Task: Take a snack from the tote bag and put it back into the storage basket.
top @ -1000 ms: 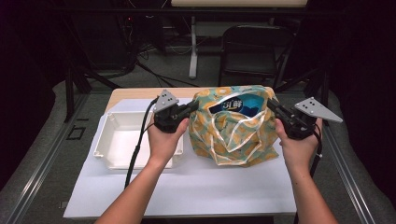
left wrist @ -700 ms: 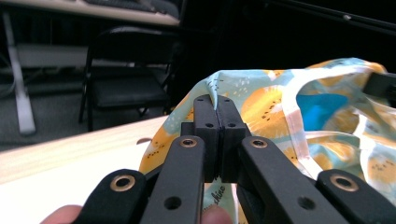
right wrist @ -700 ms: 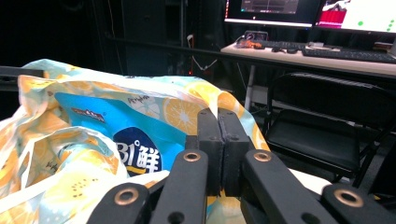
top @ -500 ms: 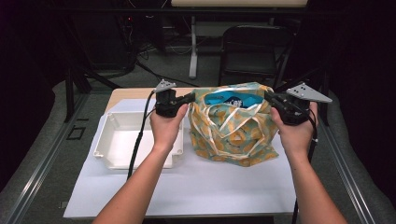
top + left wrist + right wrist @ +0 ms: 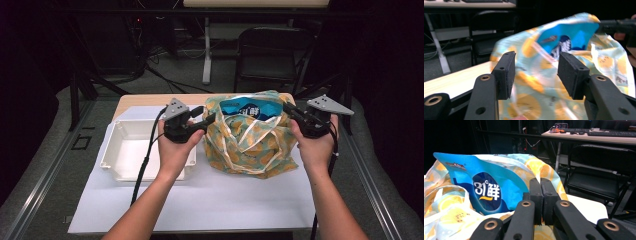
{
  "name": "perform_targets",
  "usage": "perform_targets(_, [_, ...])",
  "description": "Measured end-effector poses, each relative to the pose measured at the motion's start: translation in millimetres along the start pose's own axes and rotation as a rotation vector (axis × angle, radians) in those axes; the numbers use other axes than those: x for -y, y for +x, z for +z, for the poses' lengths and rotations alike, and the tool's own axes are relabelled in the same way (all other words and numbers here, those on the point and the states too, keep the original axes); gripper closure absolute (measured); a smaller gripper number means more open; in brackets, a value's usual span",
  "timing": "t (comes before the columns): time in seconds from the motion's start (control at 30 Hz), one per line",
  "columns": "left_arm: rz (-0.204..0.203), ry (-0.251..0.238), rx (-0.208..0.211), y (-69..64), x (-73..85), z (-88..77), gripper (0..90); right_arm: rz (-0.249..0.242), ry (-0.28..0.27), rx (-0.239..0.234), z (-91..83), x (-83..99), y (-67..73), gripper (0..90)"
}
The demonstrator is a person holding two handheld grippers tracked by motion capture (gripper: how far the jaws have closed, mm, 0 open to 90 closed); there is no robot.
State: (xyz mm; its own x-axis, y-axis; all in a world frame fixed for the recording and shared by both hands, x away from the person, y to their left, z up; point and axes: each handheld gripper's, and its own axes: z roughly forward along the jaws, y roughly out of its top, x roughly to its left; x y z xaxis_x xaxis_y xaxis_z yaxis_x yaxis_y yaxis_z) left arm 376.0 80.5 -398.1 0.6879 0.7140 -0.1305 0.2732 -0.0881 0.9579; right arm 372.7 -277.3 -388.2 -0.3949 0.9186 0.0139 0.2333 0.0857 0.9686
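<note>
Holding the far-right rim of the lemon-print tote bag [image 5: 247, 137], the right gripper [image 5: 295, 114] has its jaws pinched tight on the cloth, most likely to keep the mouth pulled open. In the right gripper view the two pads meet with the fabric edge nipped between them, and the blue snack packet [image 5: 484, 188] stands just inside the bag beside them. The left gripper [image 5: 209, 119] sits at the bag's left rim; its jaws have just been opening and now stand partly apart, with the cloth behind them and not pressed by either pad. That looks like a release, perhaps to take a fresh hold on the rim. The bag rests on the white sheet covering the table [image 5: 210, 200], near its far edge. Left of the bag, just beside it, lies an empty white tray [image 5: 111, 150], probably meant to receive the contents.
</note>
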Motion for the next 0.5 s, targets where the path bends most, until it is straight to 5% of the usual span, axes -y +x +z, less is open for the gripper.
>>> perform_targets(0.23, [-0.021, 0.076, -0.004, -12.9, 4.1, 31.3, 30.3, -0.006, -0.004, -0.001, -0.8, -1.9, 3.6, 89.9])
perform_targets(0.33, [-0.014, 0.108, -0.005, -17.1, 7.4, 42.0, 29.5, -0.004, -0.008, -0.004, -0.8, -1.6, 3.1, 90.0])
perform_targets(0.43, [0.014, 0.119, -0.039, -20.2, 8.7, 44.6, 42.8, -0.011, -0.005, -0.008, -1.5, -0.9, 2.8, 90.0])
perform_targets(0.5, [0.028, 0.15, -0.054, -19.3, 8.9, 45.1, 66.1, -0.014, -0.005, -0.012, -2.2, -0.4, 2.1, 90.0])
